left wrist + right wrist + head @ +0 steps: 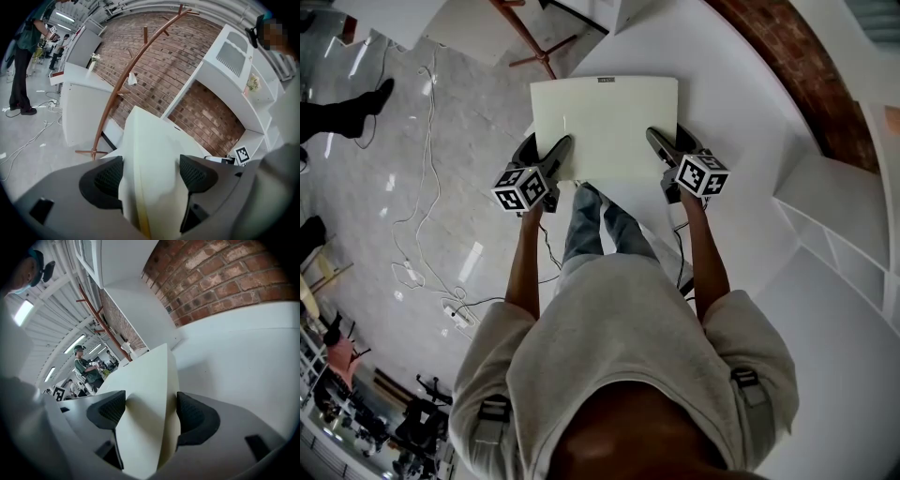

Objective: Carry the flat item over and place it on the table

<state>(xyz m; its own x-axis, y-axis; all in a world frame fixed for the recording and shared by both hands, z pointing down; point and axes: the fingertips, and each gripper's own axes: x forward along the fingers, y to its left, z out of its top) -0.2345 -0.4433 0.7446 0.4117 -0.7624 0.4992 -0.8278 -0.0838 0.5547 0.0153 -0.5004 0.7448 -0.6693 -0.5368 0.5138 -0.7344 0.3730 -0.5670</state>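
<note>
Person's shirt [628, 356] fills the near foreground. Beyond it, both tongs pinch the near edge of the cream flat panel [605, 127]: left tongs [546, 152] by its near-left corner, right tongs [675, 145] by its near-right. The panel's long axis runs left to right between them, and it stretches away over the white worktop [750, 122]. Whether it rests there cannot be told. By my judgement, what remains is an even, straight-down lowering.

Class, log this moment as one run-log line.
left gripper: shut on panel | right gripper: shut on panel | panel: over white table
</note>
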